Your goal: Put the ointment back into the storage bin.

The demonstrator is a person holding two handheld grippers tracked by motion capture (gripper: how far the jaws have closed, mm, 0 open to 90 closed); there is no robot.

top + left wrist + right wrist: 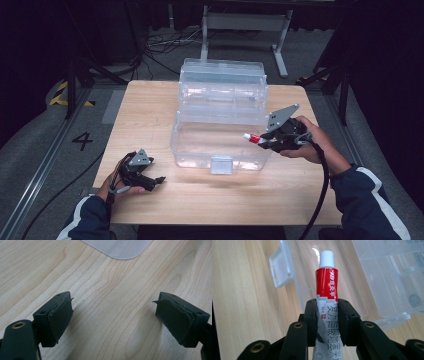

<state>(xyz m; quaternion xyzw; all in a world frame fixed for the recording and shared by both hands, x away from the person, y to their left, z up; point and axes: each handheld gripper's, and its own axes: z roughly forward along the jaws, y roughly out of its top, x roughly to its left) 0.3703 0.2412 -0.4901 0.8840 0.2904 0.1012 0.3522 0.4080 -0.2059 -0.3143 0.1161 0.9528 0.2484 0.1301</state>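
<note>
**A:** Where's the tube?

**B:** My right gripper (264, 140) is clamped on the red-and-white tube (326, 293), cap pointing left, at the right edge of the clear box (220, 145). I judge it should clear the wall, then lower gently inside.

**A:** Obstacles?

**B:** The open lid (222, 75) stands at the far side. My left gripper (161, 180) rests on the table (150, 110), jaws wide apart and empty, near left of the box.

Left tongs (113, 315) agape, right tongs (327, 322) clamped
</note>
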